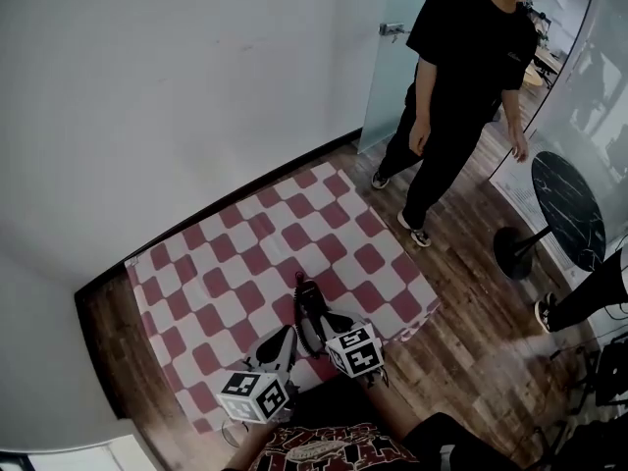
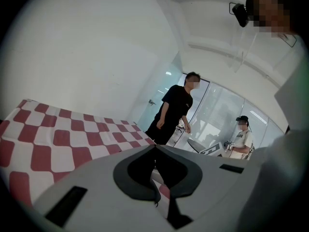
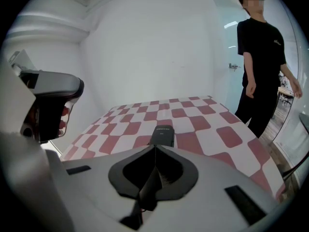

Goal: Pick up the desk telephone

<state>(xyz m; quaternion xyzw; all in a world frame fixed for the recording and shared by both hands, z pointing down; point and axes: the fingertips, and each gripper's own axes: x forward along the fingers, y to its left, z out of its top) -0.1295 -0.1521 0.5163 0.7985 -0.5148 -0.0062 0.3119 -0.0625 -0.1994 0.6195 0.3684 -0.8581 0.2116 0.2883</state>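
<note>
Nearest me, at the bottom of the head view, both tongs hang low over the chequered cloth (image 1: 226, 273). The left gripper (image 2: 155, 146) has its jaws pressed together with nothing between them, and it points out across the cloth, away from the job. The right gripper (image 3: 155, 147) is also closed and empty, tilted down, its tips just short of the desk telephone (image 3: 162, 135). The telephone is a slim dark block lying flat near the cloth's middle, just below centre in the head view (image 1: 303, 288).

My worry is those shut jaws. If I go on down like this, the tips will meet the phone's near end and push it ahead over the cloth instead of straddling it. I judge the cloth may ruck up and carry the phone askew. Being so flat, it also gives the pads little side to bite on.

Farther off, at upper right, a person in black (image 1: 461, 77) stands on the wood floor, well apart from the cloth.
</note>
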